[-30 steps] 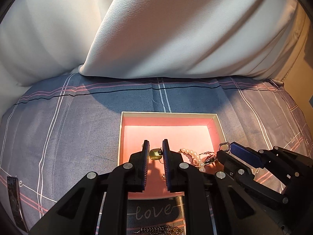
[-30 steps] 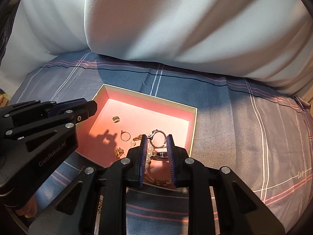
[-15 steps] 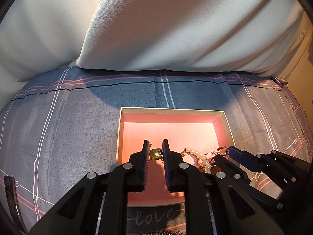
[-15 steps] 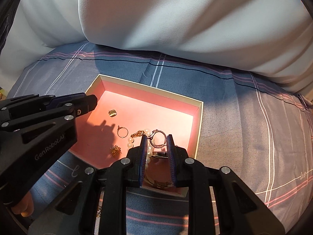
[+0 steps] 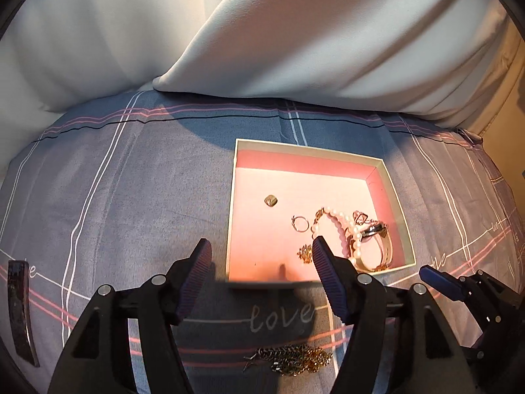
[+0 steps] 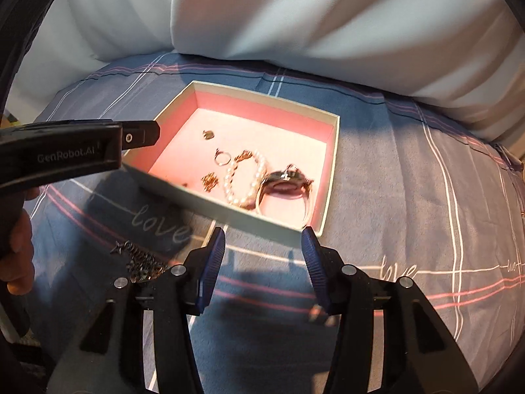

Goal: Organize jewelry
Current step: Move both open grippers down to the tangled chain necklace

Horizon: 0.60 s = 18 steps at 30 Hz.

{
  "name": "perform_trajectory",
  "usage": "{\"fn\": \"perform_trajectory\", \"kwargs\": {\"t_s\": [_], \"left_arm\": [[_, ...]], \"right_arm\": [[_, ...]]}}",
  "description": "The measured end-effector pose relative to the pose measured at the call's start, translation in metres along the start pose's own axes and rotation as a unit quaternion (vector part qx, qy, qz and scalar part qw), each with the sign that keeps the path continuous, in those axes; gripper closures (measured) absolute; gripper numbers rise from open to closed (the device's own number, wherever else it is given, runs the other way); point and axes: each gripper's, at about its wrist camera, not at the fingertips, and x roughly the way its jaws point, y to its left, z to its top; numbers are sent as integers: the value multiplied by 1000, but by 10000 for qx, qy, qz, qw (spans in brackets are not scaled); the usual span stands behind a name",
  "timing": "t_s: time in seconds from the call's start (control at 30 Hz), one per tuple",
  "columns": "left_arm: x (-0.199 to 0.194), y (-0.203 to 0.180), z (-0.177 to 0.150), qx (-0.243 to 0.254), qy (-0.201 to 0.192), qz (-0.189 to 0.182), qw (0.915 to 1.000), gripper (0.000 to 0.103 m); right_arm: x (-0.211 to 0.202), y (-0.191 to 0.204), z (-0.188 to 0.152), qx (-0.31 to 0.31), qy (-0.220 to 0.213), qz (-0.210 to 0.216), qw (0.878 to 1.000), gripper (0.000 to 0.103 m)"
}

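Both grippers, left gripper [image 5: 259,262] and right gripper [image 6: 263,249], fingers apart, empty; chain [image 5: 292,359] on bed [image 5: 131,213] beside box [image 5: 315,154], dark strip [image 5: 19,308], possibly a hairclip, near bed's edge.

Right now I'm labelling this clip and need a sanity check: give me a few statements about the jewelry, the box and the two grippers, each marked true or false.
1. Both grippers are open and hold nothing. True: the left gripper and right gripper both stand wide apart.
2. The pearl bracelet lies inside the pink-lined box. True.
3. The dark chain is inside the box. False: it lies on the bedsheet, in front of the box.
4. The small gold charm sits tangled in the pearls. False: it lies alone, apart from them.
5. The box has a lid on. False: it is open-topped.
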Motion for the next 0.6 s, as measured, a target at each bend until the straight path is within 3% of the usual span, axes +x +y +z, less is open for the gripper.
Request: {"fn": "perform_trajectory", "kwargs": {"t_s": [0.17,0.2,0.23,0.5,0.6], "left_arm": [[-1,12,-55,15,301,91,9995,40],[-1,15,-64,-14,346,129,9993,40],[0,19,-71,-75,414,151,9990,40],[2,26,-99,-114,595,171,9980,40],[2,23,-100,-108,594,131,9981,40]], "right_arm": [[11,31,-46,-164,395,639,9970,54],[14,37,-51,-209,433,701,9964,56],[17,44,-54,-269,477,777,9955,64],[27,69,-51,-496,388,814,9947,66],[30,70,-49,-491,326,802,9950,79]]}}
